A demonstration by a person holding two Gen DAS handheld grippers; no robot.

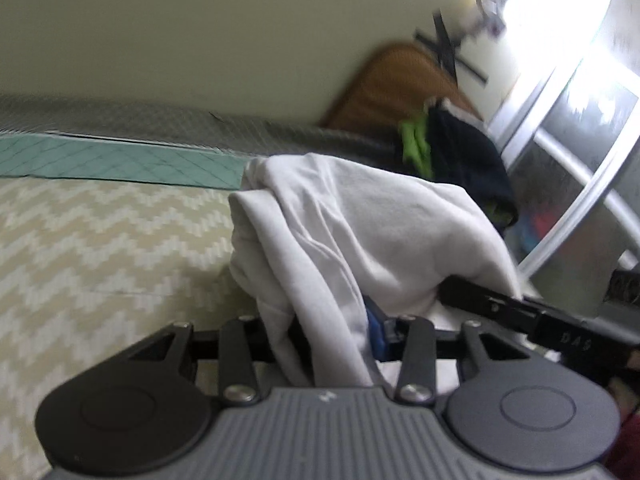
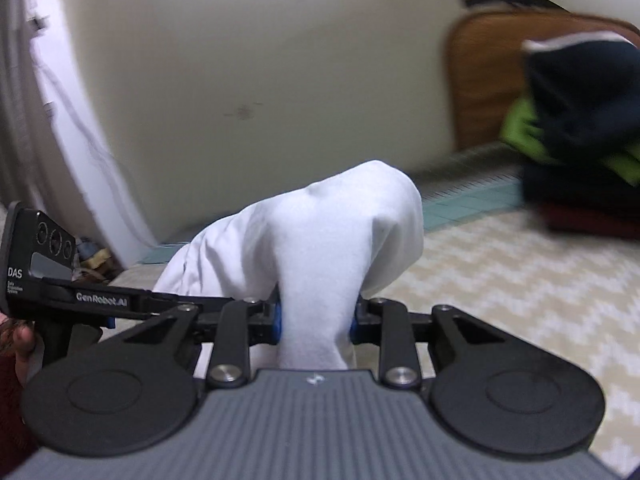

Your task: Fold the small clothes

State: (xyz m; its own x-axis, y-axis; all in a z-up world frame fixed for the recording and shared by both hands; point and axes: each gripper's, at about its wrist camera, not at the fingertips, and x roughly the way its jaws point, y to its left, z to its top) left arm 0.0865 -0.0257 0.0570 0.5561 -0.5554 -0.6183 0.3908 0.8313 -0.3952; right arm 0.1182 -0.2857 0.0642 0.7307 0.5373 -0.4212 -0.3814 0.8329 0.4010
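A white garment (image 1: pixel 352 232) hangs bunched between my two grippers, lifted above the beige zigzag-patterned mat (image 1: pixel 100 248). My left gripper (image 1: pixel 340 332) is shut on one part of it, the cloth draping over the blue pads and hiding the fingertips. My right gripper (image 2: pixel 316 316) is shut on another part of the same white garment (image 2: pixel 320 232), which rises in a hump ahead of it. The right gripper's body shows at the right of the left wrist view (image 1: pixel 520 308); the left gripper's body shows at the left of the right wrist view (image 2: pixel 60 284). The grippers are close together.
A pile of dark navy and lime-green clothes (image 2: pixel 580 128) sits at the mat's far side by a brown wooden headboard (image 2: pixel 484 76); it also shows in the left wrist view (image 1: pixel 460 152). A cream wall lies behind. A window frame (image 1: pixel 560 168) stands at the right.
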